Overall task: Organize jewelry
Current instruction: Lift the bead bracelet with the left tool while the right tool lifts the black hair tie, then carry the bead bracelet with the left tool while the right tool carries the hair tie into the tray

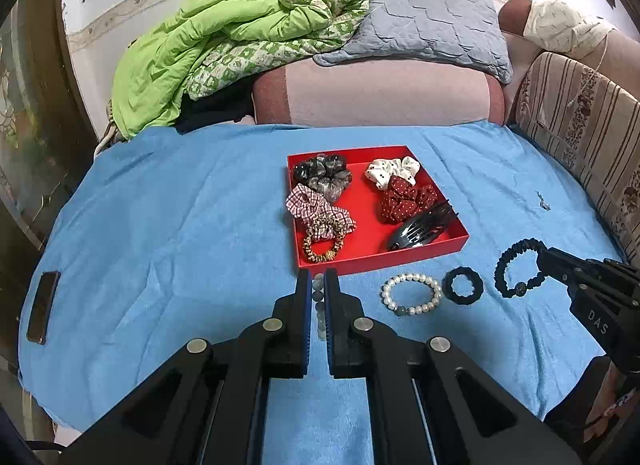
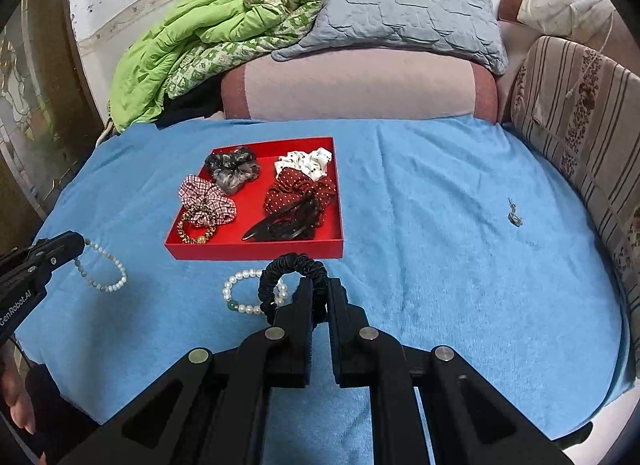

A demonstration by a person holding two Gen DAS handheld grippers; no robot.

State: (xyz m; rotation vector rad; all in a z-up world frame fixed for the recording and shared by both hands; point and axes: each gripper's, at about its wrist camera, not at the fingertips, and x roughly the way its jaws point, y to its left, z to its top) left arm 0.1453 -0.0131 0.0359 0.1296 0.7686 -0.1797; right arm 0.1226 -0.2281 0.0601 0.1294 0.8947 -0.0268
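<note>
Farthest left of the left gripper (image 1: 318, 285), a dark flat phone (image 1: 43, 307) lies on the blue towel-covered bed (image 1: 180, 225). The left gripper's jaws are clamped tight on a pale grey-green beaded bracelet (image 2: 105, 267), which dangles from the tips. Just ahead of those tips sits the shallow red cardboard tray (image 1: 404, 255), holding fabric scrunchies and a black hair claw (image 1: 424, 229). Right of the left gripper, a white pearl bracelet (image 1: 412, 293) and a small black elastic hair tie (image 1: 464, 287) rest on the towel. Farther right, the right gripper (image 2: 320, 289) is pinched fully closed on a black ruched scrunchie band (image 2: 294, 265), near the tray's front edge.
</note>
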